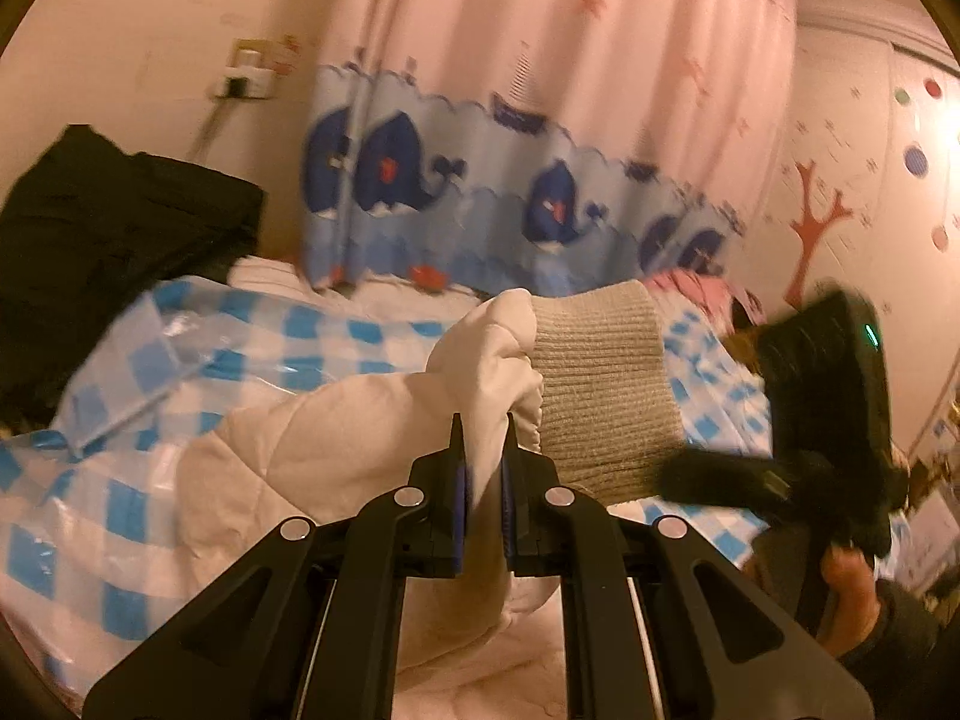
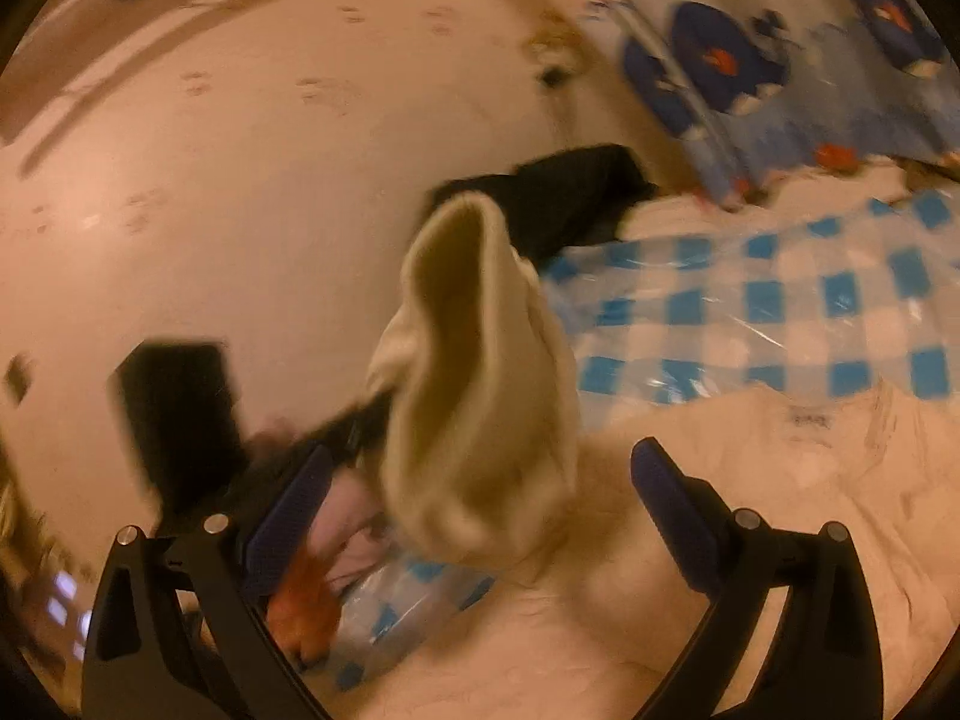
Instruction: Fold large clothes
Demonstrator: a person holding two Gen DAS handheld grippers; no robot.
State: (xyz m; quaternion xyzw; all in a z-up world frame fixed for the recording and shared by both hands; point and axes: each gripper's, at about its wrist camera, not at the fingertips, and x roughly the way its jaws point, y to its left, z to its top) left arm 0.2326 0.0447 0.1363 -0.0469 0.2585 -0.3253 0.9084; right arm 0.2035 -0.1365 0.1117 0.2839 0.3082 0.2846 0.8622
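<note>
The left gripper (image 1: 485, 426) has its two fingers pinched tight on a fold of a cream quilted jacket (image 1: 336, 456), gripping it just behind the grey ribbed cuff (image 1: 600, 384), so the sleeve end stands lifted above the bed while the rest of the garment sprawls across the blue-and-white checked plastic sheet (image 1: 198, 360) that covers the bedding. The right gripper (image 2: 483, 468) is spread wide, holding nothing; the raised cuff (image 2: 474, 372) (its opening gapes toward that camera) hangs between the two blue-padded fingers (image 2: 672, 498) without either one visibly touching it, though the blur makes that hard to judge. From the left side, the right gripper appears as a dark smeared shape (image 1: 828, 420) near the cuff, with the person's hand (image 1: 852, 588) under it. A pile of black clothing (image 1: 114, 252) lies by the wall, well apart from the jacket, and a whale-print curtain (image 1: 480, 180) hangs behind the bed.
</note>
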